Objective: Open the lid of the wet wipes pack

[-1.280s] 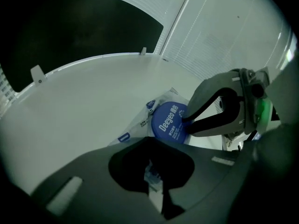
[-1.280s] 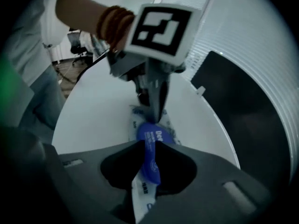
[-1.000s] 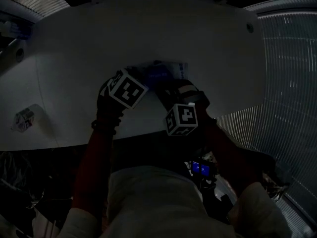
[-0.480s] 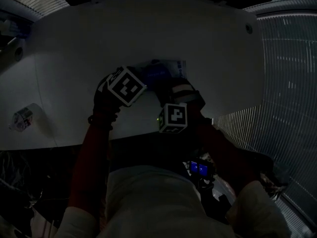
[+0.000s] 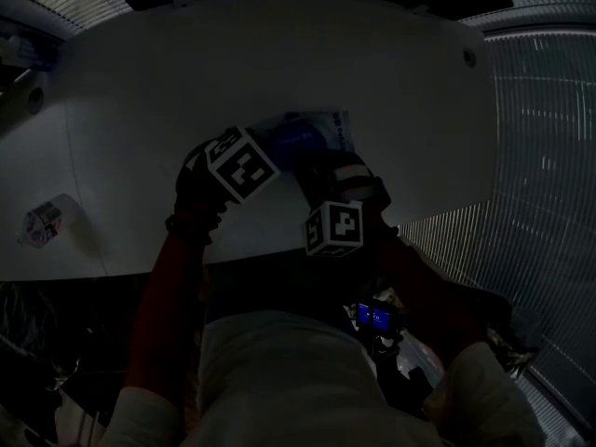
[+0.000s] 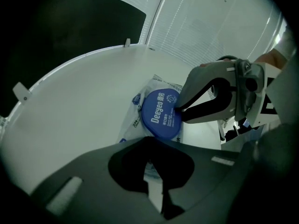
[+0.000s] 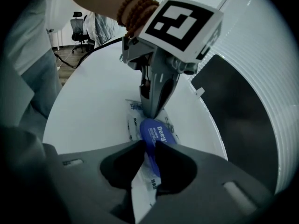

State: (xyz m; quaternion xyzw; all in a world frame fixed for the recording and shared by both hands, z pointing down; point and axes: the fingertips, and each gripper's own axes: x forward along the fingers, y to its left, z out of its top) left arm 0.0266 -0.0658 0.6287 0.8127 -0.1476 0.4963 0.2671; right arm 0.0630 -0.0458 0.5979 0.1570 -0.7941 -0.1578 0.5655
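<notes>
- At the right claw [image 7: 148,147]: pinching the near rim of the round blue lid [image 7: 158,135], having just closed in on it, with only a thin bite of rim caught between the tips.
- At the left claw [image 7: 153,112]: clamped together on the soft film of the wet wipes pack [image 6: 136,120] just beyond the lid, pinning that end down. Close to the right claw, but not touching it.
- Further out: finding the pack flat on the white tabletop [image 5: 279,63], toward the person's edge, with the lid down and no gap showing under it.
- Could slip: with so little rim in the grip, an upward pull may pop the tips off and leave the lid shut.
- Could drag: with soft film and a stiff catch, likely to lift or fold the whole pack along with the lid if the left hold gives.
- Cannot make out the hinge side; pulling against it would strain the lid rather than swing it.
- Little room between the claws, so may knock a rising lid or the right claw into the left fingers.
</notes>
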